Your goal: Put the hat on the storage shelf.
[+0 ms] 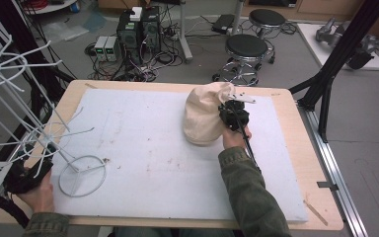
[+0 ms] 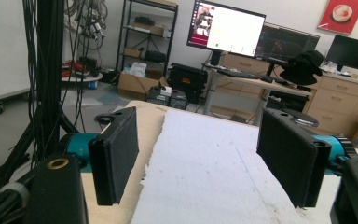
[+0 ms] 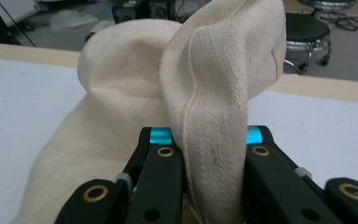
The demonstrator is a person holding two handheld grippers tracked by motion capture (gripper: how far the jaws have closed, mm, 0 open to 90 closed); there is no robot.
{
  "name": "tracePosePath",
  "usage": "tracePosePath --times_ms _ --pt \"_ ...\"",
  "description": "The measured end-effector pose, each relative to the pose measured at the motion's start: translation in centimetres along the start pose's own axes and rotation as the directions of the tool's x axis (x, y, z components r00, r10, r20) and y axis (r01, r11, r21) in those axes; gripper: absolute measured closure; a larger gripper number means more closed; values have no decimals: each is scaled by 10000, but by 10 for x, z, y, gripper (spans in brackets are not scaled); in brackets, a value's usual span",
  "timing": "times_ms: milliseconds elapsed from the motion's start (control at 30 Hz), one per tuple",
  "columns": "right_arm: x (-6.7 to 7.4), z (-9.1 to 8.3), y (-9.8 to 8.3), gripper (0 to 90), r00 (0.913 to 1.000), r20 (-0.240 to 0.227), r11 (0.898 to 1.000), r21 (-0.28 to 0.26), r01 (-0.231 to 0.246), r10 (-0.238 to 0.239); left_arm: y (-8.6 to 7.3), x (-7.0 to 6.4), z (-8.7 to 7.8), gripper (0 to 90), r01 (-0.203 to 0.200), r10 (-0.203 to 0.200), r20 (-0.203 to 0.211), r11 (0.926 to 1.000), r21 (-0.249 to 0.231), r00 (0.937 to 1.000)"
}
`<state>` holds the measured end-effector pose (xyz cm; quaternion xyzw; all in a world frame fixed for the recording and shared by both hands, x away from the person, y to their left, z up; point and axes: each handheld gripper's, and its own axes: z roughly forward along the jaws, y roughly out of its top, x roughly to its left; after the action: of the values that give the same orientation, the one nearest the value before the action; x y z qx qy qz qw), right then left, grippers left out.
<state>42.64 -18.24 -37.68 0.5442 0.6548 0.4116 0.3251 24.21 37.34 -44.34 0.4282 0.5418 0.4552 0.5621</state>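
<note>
A cream canvas cap (image 1: 205, 114) is lifted off the white mat (image 1: 143, 148) toward the table's back middle. My right gripper (image 1: 234, 116) is shut on its brim; in the right gripper view the brim's fold (image 3: 214, 116) stands pinched between the black jaws of that gripper (image 3: 213, 172), with the crown bulging to the left behind. My left gripper (image 1: 22, 175) sits at the table's front left corner by the rack's base ring (image 1: 82, 176). In the left gripper view this gripper (image 2: 205, 158) is open, with bare mat between its pads (image 2: 119, 156).
A white wire display rack (image 1: 15, 94) with hooked arms rises at the left of the table. Stools (image 1: 246, 49), computer boxes and cables stand on the floor beyond the far edge. A black frame leg (image 1: 325, 84) stands to the right.
</note>
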Motion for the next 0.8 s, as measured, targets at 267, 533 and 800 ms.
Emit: tracePosePath --times_ms 267,533,800 --pt "6 -19 9 845 9977 -622 9956 -918 210 -268 0 0 0 294 -10 10 5 10000 0 10000" --pt "11 -36 17 845 9915 -1118 9850 -1661 471 -662 0 -1 0 294 -29 29 4 10000 -11 10000" --pt "10 -47 21 845 9874 -1420 9776 -2067 400 -704 0 -1 0 294 -38 38 -2 10000 -7 10000"
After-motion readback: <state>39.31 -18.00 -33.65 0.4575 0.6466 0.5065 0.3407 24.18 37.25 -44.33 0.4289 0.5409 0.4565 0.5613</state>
